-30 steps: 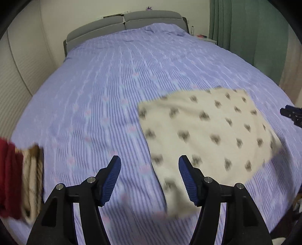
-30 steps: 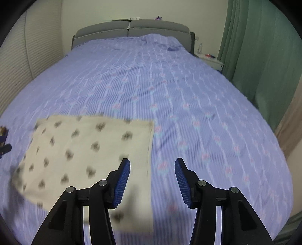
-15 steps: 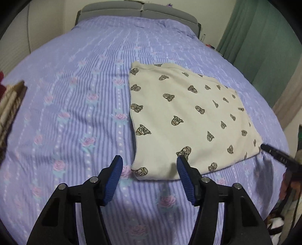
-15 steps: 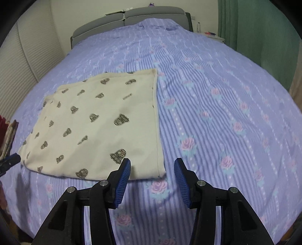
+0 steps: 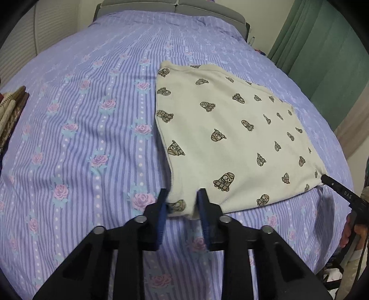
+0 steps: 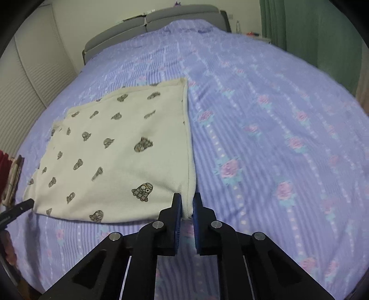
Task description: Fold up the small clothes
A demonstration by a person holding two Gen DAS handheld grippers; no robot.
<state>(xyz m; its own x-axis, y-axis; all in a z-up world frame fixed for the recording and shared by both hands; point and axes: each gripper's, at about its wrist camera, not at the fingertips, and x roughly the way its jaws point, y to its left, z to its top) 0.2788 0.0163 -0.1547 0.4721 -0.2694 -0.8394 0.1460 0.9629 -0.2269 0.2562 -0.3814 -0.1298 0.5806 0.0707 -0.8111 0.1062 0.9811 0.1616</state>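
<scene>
A cream cloth with small dark printed figures (image 5: 230, 129) lies flat on the purple striped bedspread (image 5: 92, 129). My left gripper (image 5: 181, 198) has closed in around the cloth's near left corner, its blue pads on either side of a bunched fold. In the right wrist view the same cloth (image 6: 120, 150) lies to the left, and my right gripper (image 6: 186, 205) is shut on its near right corner. The right gripper's tip also shows in the left wrist view (image 5: 332, 182) at the cloth's far corner.
A stack of folded red and tan clothes (image 5: 11, 108) sits at the bed's left edge, also in the right wrist view (image 6: 11, 177). A grey headboard (image 6: 150, 20) stands at the far end. Green curtains (image 5: 322, 57) hang on the right.
Both grippers moved down and forward to the cloth's near corners and closed on them; half a second ago both were open just short of the cloth's edge.
</scene>
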